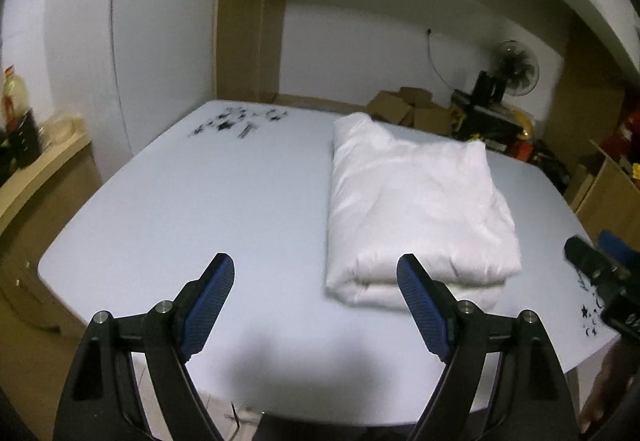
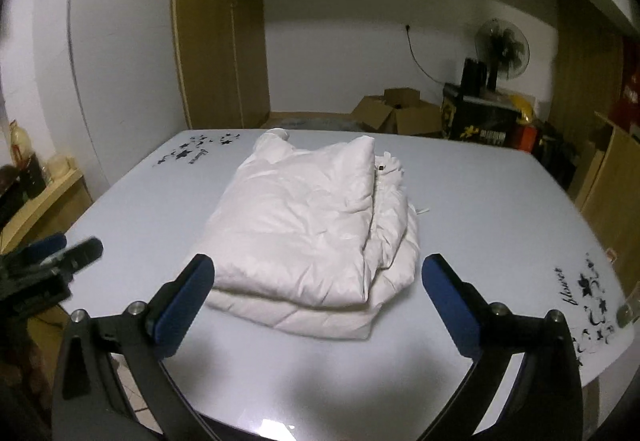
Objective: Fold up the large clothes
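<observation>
A white padded jacket [image 1: 416,205] lies folded into a thick rectangle on the pale table [image 1: 224,201]. It also shows in the right wrist view [image 2: 308,229], with its zip edge on the right side. My left gripper [image 1: 316,277] is open and empty, above the table's near edge, left of the jacket's near corner. My right gripper [image 2: 318,277] is open and empty, just in front of the jacket's near edge. The right gripper shows at the right edge of the left wrist view [image 1: 600,269]. The left gripper shows at the left edge of the right wrist view [image 2: 52,261].
Black star prints mark the table's far left corner [image 1: 236,121] and near right corner [image 2: 588,293]. Cardboard boxes [image 2: 400,113], a fan [image 2: 502,49] and a dark crate stand behind the table. A shelf with bottles [image 1: 24,129] is at the left.
</observation>
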Motion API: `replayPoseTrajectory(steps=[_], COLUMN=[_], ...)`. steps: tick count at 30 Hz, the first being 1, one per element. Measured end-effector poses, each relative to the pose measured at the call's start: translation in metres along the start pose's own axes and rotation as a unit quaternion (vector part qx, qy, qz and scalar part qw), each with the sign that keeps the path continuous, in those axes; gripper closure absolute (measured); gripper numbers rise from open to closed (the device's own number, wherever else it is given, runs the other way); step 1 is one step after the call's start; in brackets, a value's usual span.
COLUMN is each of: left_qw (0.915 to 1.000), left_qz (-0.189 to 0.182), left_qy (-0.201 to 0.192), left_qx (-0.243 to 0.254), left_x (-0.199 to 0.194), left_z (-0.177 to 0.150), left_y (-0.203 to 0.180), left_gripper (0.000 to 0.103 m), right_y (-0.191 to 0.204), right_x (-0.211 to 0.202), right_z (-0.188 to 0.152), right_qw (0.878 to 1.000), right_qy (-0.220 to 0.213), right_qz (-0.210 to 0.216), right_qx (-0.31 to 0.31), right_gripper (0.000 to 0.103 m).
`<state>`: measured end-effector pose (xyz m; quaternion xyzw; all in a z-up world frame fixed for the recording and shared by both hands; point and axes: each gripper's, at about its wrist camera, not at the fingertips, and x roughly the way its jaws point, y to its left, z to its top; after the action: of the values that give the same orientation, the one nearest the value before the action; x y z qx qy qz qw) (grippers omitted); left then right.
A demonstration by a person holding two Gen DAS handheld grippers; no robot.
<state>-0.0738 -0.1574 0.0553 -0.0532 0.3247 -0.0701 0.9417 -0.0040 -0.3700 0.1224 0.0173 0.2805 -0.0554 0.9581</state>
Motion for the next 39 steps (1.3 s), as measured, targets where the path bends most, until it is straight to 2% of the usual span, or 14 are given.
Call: replayPoseTrajectory(steps=[2,5,7,11,23,39], left_qw=[0.9999,0.9983,0.9977,0.9978,0.9982,0.9975], left_qz=[-0.002,0.018,0.012,0.005,0.001,0.001], left_qy=[-0.008,-0.016,-0.022,-0.022,-0.013,-0.014], left_qx=[0.014,0.053,0.063,0.062,0.058,0.069], left_x=[-0.005,-0.01,-0.014,-0.008,0.017,0.026], left_z=[-0.009,-0.016,-0.019,-0.017,-0.008,-0.001], left_y=[-0.01,-0.032,-0.039,-0.042,-0.042,-0.052], left_gripper=[0.019,0.019,0.019,0.019,0.019,0.019], right_y=[-0.016,-0.016,-0.017,-0.026,-0.038,-0.042], right_x=[-0.018,-0.03,-0.033,-0.036,-0.019,-0.008], right_z=[-0.015,-0.023,-0.028,-0.033,-0.035,-0.034], right_qw=[1.0,1.0,1.0,1.0,0.999,0.999], right_qy=[-0.009,-0.012,-0.013,-0.01,-0.001,0.003], right_qz=[-0.003,-0.01,-0.016,-0.009,-0.031,-0.038], right_qx=[-0.005,-0.01,-0.008,0.005,0.011,0.013], right_gripper=[0.0,0.0,0.0,0.0,0.0,0.0])
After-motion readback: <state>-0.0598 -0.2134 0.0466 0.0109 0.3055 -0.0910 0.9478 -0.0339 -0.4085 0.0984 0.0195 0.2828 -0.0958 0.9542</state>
